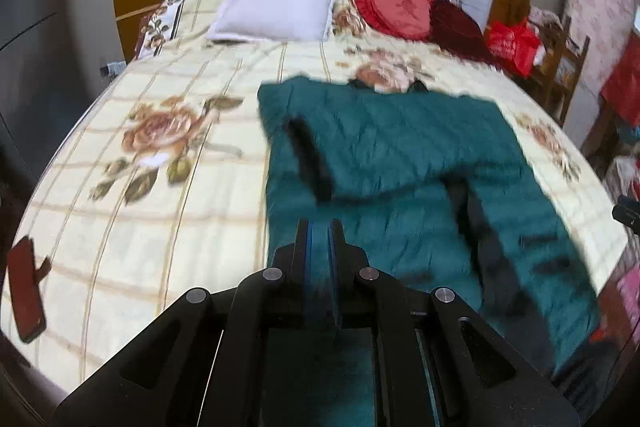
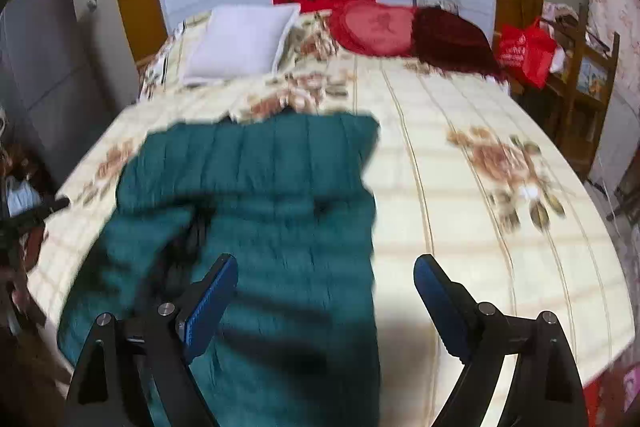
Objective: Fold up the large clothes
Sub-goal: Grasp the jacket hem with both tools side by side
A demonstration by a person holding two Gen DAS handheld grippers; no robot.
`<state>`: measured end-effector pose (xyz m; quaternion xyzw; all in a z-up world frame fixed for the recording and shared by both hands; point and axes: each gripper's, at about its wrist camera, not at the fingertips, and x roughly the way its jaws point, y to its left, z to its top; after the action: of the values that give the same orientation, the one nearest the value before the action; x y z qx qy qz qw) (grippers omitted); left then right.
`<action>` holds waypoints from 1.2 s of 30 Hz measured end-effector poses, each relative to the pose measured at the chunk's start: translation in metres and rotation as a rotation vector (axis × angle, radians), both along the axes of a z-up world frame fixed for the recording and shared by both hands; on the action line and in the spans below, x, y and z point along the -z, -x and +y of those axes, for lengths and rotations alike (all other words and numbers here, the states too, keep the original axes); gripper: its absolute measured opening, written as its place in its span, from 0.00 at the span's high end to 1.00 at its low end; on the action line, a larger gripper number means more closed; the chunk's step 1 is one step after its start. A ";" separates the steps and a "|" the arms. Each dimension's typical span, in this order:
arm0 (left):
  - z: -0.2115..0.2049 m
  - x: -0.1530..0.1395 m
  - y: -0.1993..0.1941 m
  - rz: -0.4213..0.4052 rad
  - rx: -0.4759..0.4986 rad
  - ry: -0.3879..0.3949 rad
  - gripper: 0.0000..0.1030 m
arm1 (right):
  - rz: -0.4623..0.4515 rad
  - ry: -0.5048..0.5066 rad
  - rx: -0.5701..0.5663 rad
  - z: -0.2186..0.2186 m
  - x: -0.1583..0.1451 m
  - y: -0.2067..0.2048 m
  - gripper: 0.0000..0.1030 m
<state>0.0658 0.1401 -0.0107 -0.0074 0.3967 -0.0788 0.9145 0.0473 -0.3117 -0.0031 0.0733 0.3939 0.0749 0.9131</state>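
Left gripper (image 1: pixel 320 227) jaws apparently pinch teal jacket (image 1: pixel 400 147); right gripper (image 2: pixel 325 267) jaws apart.

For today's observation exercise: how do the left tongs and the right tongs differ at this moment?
The left tongs are shut on the teal garment; the right tongs gape wide and hold nothing. The left sit over the garment; the right straddle its edge and the bedspread. Both have black arms and blue pads.

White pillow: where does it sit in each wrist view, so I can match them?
Left wrist: white pillow upper centre-left, at the bed's head.
Right wrist: white pillow upper left, same spot.
Shared landmark: red heart-shaped cushion to the pillow's right in both.
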 end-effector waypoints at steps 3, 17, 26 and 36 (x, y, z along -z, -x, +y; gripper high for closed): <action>0.011 0.019 0.027 0.012 -0.001 0.003 0.24 | 0.013 0.046 0.033 -0.003 0.026 0.039 0.15; 0.046 0.095 0.088 0.108 0.016 0.209 0.23 | 0.090 -0.280 0.056 -0.020 0.131 0.088 0.15; 0.024 0.108 0.111 0.074 0.059 0.169 0.23 | 0.010 -0.303 0.050 -0.015 0.137 0.104 0.14; 0.018 0.110 0.107 0.050 0.051 0.182 0.07 | -0.034 -0.364 -0.019 -0.005 0.135 0.116 0.15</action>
<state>-0.0415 0.1582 -0.1207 -0.0826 0.4104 -0.1375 0.8977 -0.0684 -0.3169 -0.1381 0.2325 0.3591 0.1549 0.8905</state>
